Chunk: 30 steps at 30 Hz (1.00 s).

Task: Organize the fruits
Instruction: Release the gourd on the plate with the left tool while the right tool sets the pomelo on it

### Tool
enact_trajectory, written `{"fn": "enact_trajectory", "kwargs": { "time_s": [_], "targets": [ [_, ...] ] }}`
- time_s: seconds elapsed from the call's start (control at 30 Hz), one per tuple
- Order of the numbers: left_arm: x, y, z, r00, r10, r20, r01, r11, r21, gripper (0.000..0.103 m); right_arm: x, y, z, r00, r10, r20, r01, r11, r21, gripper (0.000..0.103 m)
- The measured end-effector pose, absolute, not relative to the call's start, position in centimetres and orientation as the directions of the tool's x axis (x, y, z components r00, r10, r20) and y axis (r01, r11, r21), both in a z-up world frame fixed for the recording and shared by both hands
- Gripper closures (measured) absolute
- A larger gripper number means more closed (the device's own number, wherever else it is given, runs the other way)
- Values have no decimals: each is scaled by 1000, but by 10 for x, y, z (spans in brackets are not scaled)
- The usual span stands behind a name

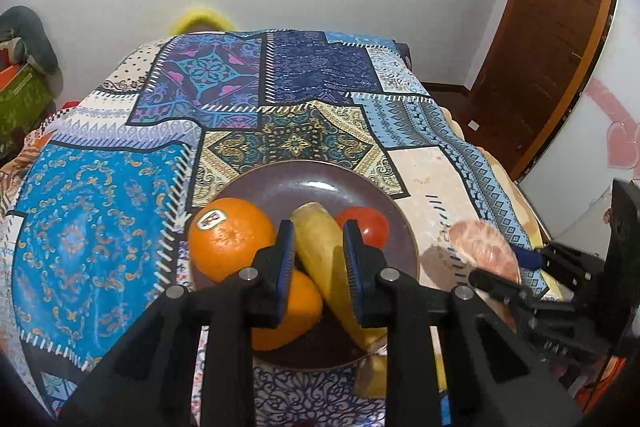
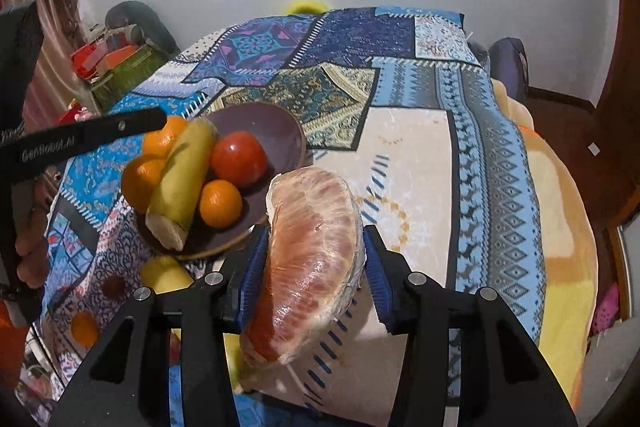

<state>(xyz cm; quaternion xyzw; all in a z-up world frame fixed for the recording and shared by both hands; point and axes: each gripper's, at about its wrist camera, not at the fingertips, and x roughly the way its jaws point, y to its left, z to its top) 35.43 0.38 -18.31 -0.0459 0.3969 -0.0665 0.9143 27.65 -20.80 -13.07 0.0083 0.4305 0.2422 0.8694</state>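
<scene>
A brown plate [image 1: 304, 173] [image 2: 264, 127] holds a stickered orange [image 1: 228, 239], a second orange [image 1: 292, 315], a long yellow fruit [image 1: 320, 259] [image 2: 184, 175], a red tomato [image 1: 368, 227] [image 2: 240, 157] and a small mandarin [image 2: 220, 203]. My left gripper [image 1: 318, 227] [image 2: 160, 121] hovers just over the yellow fruit, jaws nearly together and narrower than the fruit, holding nothing. My right gripper [image 2: 314, 231] [image 1: 508, 267] is shut on a film-wrapped pink pomelo wedge [image 2: 312, 259] [image 1: 480, 251], held above the cloth right of the plate.
A patchwork cloth [image 1: 100, 227] [image 2: 420, 155] covers the table. Another yellow fruit [image 2: 164, 277] and a small orange [image 2: 84, 329] lie on it near the plate's front. A hand [image 2: 32, 247] holds the left gripper. Boxes [image 2: 120, 67] stand beyond the table's left edge.
</scene>
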Motion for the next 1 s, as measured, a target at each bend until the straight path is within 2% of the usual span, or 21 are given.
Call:
{"fn": "enact_trajectory", "kwargs": {
  "time_s": [0.57, 1.0],
  "targets": [
    [323, 62, -181, 703, -99, -704, 38, 994, -102, 77, 324, -137, -105, 504, 464, -729, -524, 835, 169, 60],
    [323, 101, -209, 685, -90, -723, -12, 991, -134, 66, 349, -78, -122, 436, 449, -780, -591, 797, 128, 60]
  ]
}}
